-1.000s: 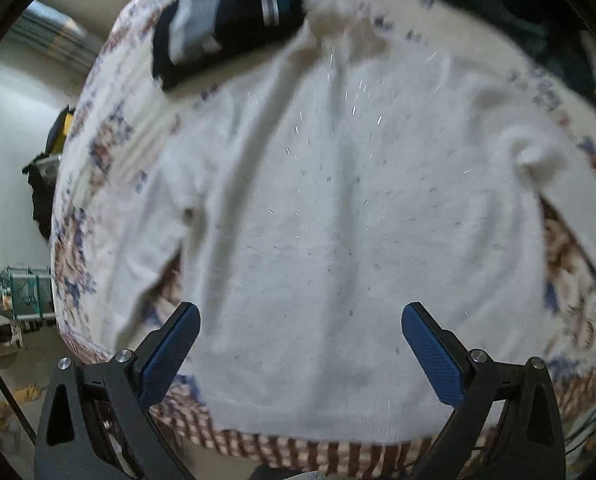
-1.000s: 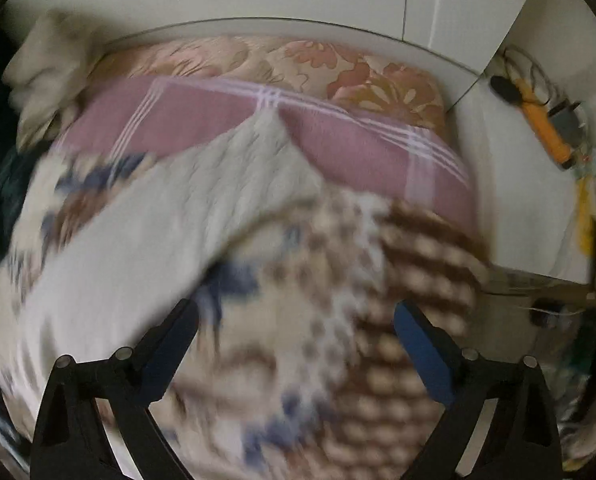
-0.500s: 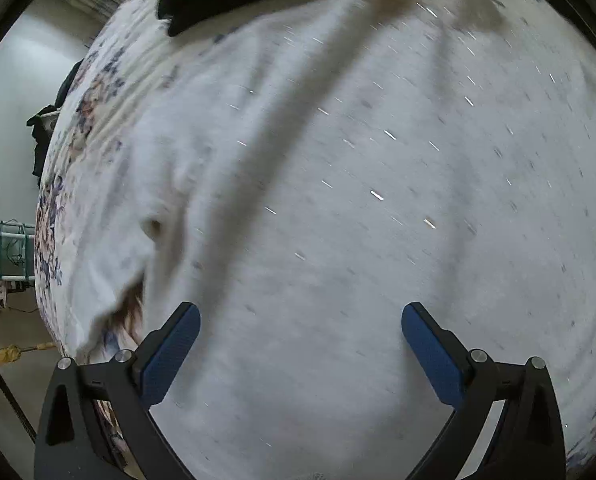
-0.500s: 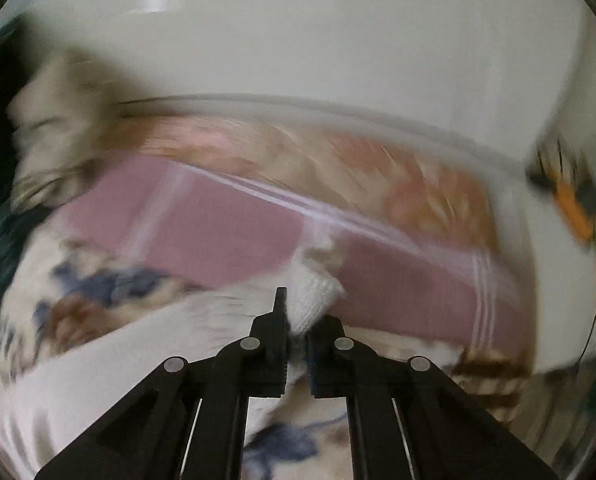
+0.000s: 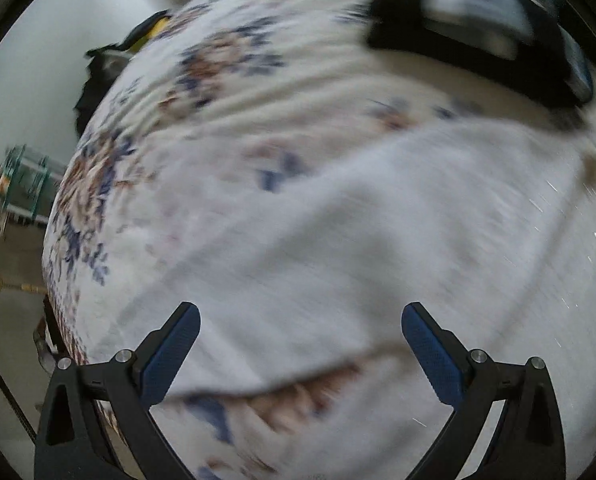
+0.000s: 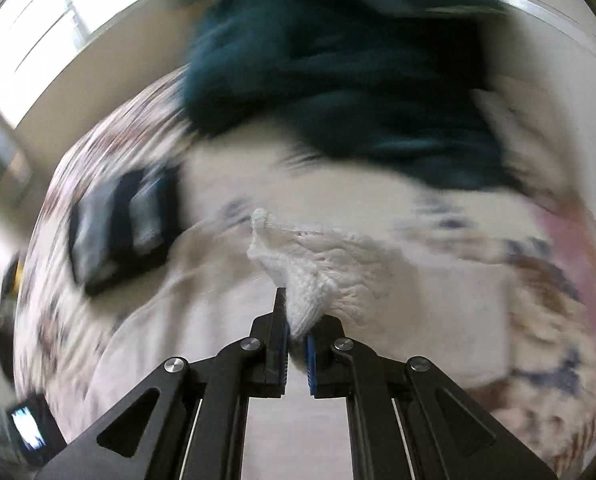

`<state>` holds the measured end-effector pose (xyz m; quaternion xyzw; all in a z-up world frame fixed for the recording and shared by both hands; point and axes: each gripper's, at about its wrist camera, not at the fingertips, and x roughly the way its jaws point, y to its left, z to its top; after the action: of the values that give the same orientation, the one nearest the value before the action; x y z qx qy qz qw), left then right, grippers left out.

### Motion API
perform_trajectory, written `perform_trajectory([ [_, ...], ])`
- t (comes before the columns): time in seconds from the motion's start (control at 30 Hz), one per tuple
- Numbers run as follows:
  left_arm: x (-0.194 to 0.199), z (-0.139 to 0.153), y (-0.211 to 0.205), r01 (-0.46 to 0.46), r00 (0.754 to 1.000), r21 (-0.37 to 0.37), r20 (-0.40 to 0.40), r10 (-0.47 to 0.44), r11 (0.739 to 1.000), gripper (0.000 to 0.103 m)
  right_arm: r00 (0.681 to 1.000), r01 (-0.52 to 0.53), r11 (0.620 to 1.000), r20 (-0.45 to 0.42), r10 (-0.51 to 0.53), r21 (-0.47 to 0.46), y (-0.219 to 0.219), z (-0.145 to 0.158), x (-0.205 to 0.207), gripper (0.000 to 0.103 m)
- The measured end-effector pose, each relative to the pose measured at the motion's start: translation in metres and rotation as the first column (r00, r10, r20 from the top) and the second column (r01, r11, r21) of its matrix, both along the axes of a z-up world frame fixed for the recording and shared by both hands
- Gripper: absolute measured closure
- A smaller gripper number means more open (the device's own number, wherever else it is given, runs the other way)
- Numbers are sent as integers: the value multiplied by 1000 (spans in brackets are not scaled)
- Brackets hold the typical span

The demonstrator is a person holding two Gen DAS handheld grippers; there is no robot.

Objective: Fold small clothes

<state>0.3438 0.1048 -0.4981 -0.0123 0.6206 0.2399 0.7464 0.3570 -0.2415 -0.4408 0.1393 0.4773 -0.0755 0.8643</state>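
sweater [image 6: 318, 280] cuff pinched between right fingers [image 6: 283, 336]; left fingers [image 5: 169, 354] spread above it.

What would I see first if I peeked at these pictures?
First, the right gripper at the bottom middle, pinching a bunched cuff of the white sweater. Above it, a big dark teal garment is heaped at the far side of the floral bedspread. In the other view, the left gripper is wide open over the sweater's flat white cloth.
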Motion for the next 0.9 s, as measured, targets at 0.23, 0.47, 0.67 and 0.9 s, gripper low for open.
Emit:
perform_trajectory([
  [0.23, 1, -14, 76, -92, 996, -12, 12, 92, 996, 0, 955, -269, 961, -146, 257, -69, 212, -104, 43, 96],
  [0.47, -4, -21, 106, -109, 993, -61, 27, 111, 992, 0, 916, -370, 920, -215, 338, -129, 285, -152, 26, 96],
  [0.67, -50, 6, 136, -178, 980, -120, 64, 186, 977, 0, 870, -366, 930, -358, 340, -7, 260, -149, 26, 38],
  [0.9, -174, -2, 187, -470, 878, -317, -71, 473, 824, 0, 902, -228, 964, -403, 157, -135, 167, -104, -14, 10],
])
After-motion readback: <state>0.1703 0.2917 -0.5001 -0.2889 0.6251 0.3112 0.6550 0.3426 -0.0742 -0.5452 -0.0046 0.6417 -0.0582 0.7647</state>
